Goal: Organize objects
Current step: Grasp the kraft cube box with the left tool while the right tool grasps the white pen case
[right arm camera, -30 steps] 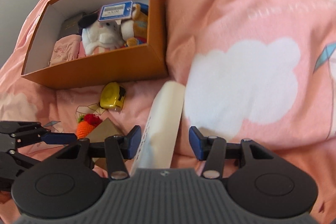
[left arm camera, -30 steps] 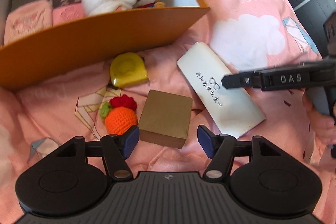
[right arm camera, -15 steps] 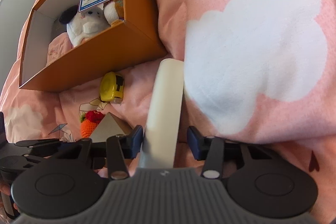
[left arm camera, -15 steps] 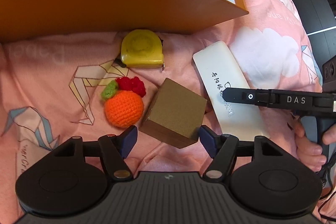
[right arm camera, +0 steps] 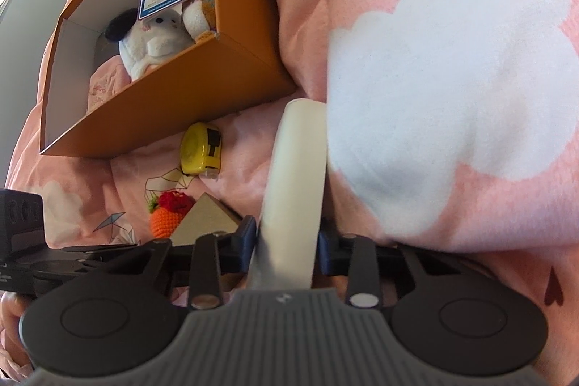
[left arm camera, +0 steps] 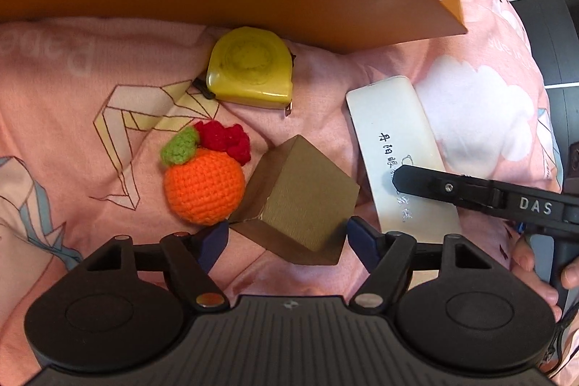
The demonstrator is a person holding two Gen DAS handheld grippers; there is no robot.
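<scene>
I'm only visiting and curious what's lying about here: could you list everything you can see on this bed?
Storage box: one, orange outside, white inside, at the back on the bedspread.
Plush toys: two, one white with a black ear, one brown and white with a blue price tag, in the box.
Folded cloth: pink, in the box's left part.
Tape measure: one, yellow, just before the box's front wall.
Crocheted orange: one, orange with green leaf and red bits, beside the cube.
Cube box: one, gold-brown, between the left gripper's pads.
Glasses case: one, white, right of the cube.
Bedspread: pink, white clouds.
Left gripper: open around the cube.
Right gripper: closing on the case.
Hand: one, on the right gripper's handle.
</scene>
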